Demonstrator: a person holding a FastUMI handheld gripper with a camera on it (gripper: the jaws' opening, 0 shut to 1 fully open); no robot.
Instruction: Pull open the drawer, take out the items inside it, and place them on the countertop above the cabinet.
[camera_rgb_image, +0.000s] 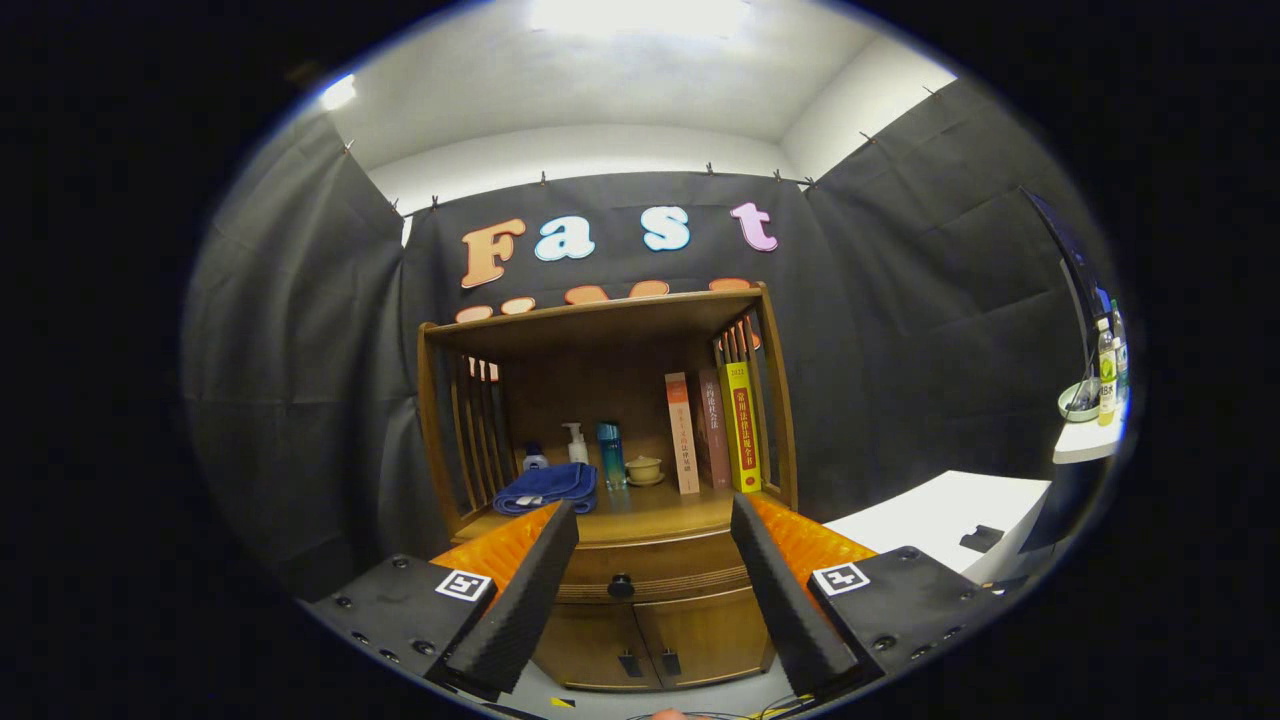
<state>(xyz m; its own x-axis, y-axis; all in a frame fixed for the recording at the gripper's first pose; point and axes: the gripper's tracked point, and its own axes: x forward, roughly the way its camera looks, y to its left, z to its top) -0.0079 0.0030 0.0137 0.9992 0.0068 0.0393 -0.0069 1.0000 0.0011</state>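
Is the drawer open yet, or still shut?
Shut: the drawer front sits flush with the cabinet, its knob between the open gripper fingers.

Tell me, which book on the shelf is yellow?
The yellow book is the one at the end, beside the cabinet's side slats; the other two books are orange and dark red.

We had open air up to the drawer knob (621, 585); the gripper (655, 525) fingers stood wide apart, and the towel (545, 488), bottles (592, 455) and books (712, 430) crowded the counter (650, 512).
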